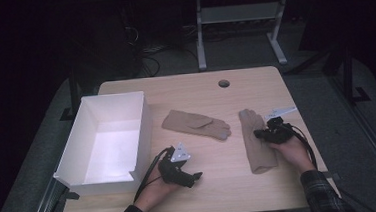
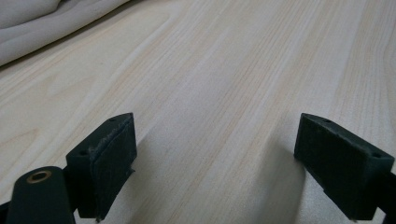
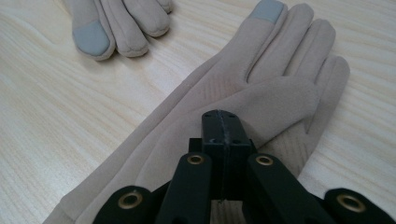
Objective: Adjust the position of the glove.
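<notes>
Two beige gloves lie on the wooden table (image 1: 210, 92). One glove (image 1: 195, 124) lies flat at the centre, its grey fingertip patches (image 3: 91, 37) pointing right. The other glove (image 1: 256, 141) (image 3: 261, 79) lies lengthwise at the right. My right gripper (image 1: 260, 133) (image 3: 223, 122) rests shut over that glove's palm near the thumb, and no fabric shows between its pads. My left gripper (image 1: 195, 177) (image 2: 217, 154) hovers open over bare wood near the front edge, with nothing between its pads (image 2: 112, 158). A fold of beige glove fabric (image 2: 37, 23) shows at the top left of the left gripper view.
An open white box (image 1: 142, 119) stands on the table's left side, empty inside, close to my left hand. A round cable hole (image 1: 224, 83) sits near the far edge. Beyond the table are a desk frame (image 1: 200, 35) and dark floor.
</notes>
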{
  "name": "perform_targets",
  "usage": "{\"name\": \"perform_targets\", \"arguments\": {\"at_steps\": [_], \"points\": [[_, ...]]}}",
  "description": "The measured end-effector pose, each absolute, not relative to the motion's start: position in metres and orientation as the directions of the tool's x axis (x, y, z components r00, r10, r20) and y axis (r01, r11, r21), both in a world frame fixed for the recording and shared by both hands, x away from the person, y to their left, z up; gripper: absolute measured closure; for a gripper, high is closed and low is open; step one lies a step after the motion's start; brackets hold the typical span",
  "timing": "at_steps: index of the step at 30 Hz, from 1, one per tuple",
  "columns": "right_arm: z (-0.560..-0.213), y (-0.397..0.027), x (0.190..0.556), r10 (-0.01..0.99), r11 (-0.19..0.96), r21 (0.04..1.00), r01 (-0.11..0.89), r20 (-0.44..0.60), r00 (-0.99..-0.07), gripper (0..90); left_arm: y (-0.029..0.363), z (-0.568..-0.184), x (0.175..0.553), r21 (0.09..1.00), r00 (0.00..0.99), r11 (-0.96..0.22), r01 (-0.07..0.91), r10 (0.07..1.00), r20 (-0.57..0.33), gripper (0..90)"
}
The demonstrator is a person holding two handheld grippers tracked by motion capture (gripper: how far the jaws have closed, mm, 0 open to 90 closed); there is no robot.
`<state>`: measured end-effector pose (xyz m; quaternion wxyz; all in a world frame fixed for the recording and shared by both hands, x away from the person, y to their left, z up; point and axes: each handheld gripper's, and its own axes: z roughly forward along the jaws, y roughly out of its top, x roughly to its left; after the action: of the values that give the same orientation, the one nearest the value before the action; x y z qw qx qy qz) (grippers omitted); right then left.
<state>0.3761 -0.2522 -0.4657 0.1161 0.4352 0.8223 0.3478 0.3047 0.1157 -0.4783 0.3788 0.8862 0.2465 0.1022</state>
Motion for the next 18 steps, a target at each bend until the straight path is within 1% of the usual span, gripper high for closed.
{"name": "perform_targets", "arguments": {"at_steps": [8, 18], "points": [[-0.466, -0.252, 0.366, 0.789, 0.391, 0.674, 0.626, 0.104, -0.605, 90.0, 0.116, -0.478, 0.305, 0.722, 0.857, -0.591, 0.359, 0.515, -0.004, 12.2], [-0.464, -0.248, 0.339, 0.786, 0.4, 0.659, 0.637, 0.11, -0.608, 90.0, 0.116, -0.478, 0.305, 0.722, 0.857, -0.592, 0.359, 0.515, -0.004, 12.2]]}}
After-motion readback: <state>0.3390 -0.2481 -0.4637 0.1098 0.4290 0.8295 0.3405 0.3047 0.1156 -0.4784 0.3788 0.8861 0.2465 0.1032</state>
